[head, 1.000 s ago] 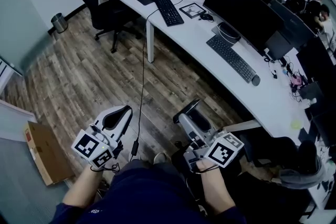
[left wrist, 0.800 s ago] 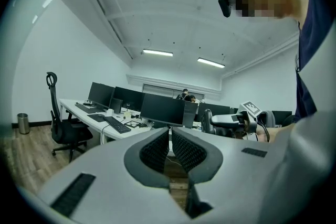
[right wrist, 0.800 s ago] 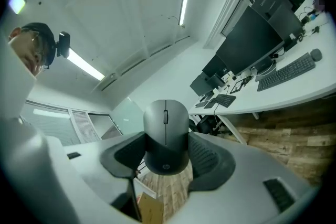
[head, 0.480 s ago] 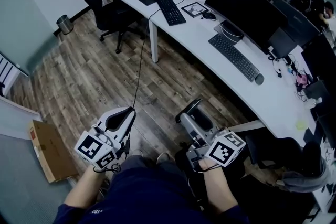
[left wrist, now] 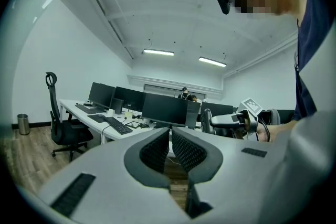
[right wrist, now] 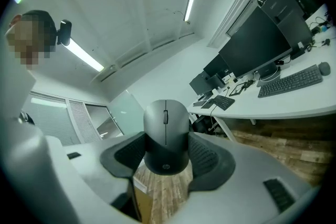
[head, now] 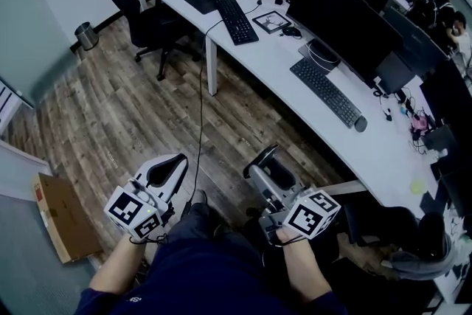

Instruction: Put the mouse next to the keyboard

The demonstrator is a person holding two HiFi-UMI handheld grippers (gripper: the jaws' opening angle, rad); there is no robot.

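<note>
My right gripper (right wrist: 166, 150) is shut on a dark grey mouse (right wrist: 166, 135), pads pressing its two sides, held level over the wooden floor. In the head view that gripper (head: 264, 158) sits low in the middle with the mouse (head: 278, 171) dark between its jaws. The left gripper (head: 168, 167) beside it is shut with nothing in it, its pads (left wrist: 157, 148) meeting. A long white desk (head: 280, 59) lies ahead with a black keyboard (head: 326, 92) before a monitor and a second keyboard (head: 236, 20) further left. The nearer keyboard (right wrist: 291, 81) also shows in the right gripper view.
Another mouse (head: 360, 124) lies at the nearer keyboard's right end. Monitors (head: 343, 15) line the desk's back. An office chair (head: 140, 7), a bin (head: 86, 33) and a cardboard box (head: 60, 221) stand on the floor. A cable (head: 200, 122) hangs from the desk. People sit at far right (head: 442, 4).
Both grippers have drifted slightly across the floor toward the desk, still side by side. The mouse stays clamped in the right gripper and the left stays shut.
</note>
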